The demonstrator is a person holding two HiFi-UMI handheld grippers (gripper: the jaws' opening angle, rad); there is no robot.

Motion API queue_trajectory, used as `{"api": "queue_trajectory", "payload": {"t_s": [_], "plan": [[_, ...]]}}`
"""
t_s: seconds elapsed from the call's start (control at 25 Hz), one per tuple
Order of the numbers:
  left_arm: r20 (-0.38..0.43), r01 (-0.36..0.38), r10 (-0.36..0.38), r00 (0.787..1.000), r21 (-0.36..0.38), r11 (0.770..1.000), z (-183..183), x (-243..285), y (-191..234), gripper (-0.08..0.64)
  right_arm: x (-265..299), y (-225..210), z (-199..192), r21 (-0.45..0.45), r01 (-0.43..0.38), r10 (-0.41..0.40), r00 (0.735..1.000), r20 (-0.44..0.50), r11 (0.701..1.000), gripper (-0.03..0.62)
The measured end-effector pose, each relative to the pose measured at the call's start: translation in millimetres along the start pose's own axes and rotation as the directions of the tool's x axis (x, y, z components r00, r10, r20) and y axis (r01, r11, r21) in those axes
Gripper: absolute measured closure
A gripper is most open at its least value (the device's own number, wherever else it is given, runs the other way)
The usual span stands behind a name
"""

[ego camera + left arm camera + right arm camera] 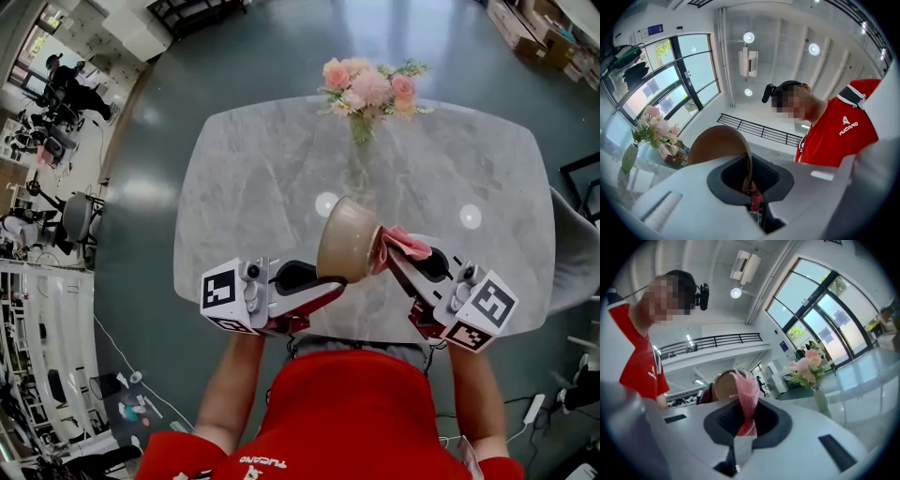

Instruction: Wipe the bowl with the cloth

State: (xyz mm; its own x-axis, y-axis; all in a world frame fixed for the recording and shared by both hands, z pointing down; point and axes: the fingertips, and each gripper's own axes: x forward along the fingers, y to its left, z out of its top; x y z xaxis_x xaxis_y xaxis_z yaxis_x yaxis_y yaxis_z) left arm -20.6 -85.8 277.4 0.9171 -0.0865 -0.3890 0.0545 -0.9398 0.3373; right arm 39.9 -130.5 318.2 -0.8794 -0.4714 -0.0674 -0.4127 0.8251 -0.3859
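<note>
Left gripper (749, 182): jaws are seen closed on the thin rim of a tan bowl (716, 144), which is held up on edge, its body leaning left of the jaws. A pale vase (629, 157) of pink flowers (656, 125) is seen at far left on a table. A person in a red shirt (843, 136) is seen at right. Large windows (670, 86) and round ceiling lights (749, 37) are noted above.

Bright, even daylight from windows (670, 79) and ceiling lamps (749, 37); fisheye edges curve, darken.

Overhead view, two upward views, shared bowl (347, 239)
</note>
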Motion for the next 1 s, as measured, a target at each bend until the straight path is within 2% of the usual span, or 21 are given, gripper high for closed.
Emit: {"api": "queue_trajectory", "payload": {"t_s": [0.12,0.28,0.36,0.48,0.6,0.72,0.84,1.0], "plan": [[0.008,-0.014,0.014,1.000,0.002,1.000,2.1,-3.6,1.3,0.548,3.3,8.9,-7.2,0.059,-0.020,0.018,0.999,0.030,0.998,0.571],[0.018,-0.027,0.026,0.999,0.011,1.000,5.3,-4.8,6.8,0.548,0.1,-12.5,-0.1,0.081,0.042,-0.047,0.997,0.068,0.996,0.571],[0.033,-0.049,0.049,0.998,0.015,0.999,6.4,-5.9,13.5,0.548,0.5,-12.7,-2.6,0.110,0.028,-0.036,0.997,0.072,0.994,0.571],[0.040,-0.088,0.087,0.995,0.016,0.996,6.7,-7.3,18.4,0.546,6.3,10.9,-9.6,0.134,-0.026,0.019,0.998,0.058,0.991,0.571],[0.037,-0.113,0.112,0.993,0.013,0.994,4.4,-8.6,21.2,0.548,12.5,30.7,-9.4,0.117,-0.066,0.060,0.997,0.054,0.991,0.571],[0.044,-0.116,0.115,0.992,0.014,0.993,7.0,-9.5,20.4,0.548,8.9,21.0,-4.9,0.072,-0.011,0.008,0.999,0.046,0.997,0.571],[0.048,-0.113,0.112,0.993,0.024,0.993,9.6,-6.8,19.3,0.548,3.6,8.7,-7.2,0.074,0.037,-0.039,0.999,0.031,0.997,0.571],[0.044,-0.149,0.148,0.988,0.024,0.989,9.1,-7.4,21.9,0.548,17.6,39.9,-15.2,0.094,-0.033,0.032,0.999,0.013,0.995,0.571]]}}
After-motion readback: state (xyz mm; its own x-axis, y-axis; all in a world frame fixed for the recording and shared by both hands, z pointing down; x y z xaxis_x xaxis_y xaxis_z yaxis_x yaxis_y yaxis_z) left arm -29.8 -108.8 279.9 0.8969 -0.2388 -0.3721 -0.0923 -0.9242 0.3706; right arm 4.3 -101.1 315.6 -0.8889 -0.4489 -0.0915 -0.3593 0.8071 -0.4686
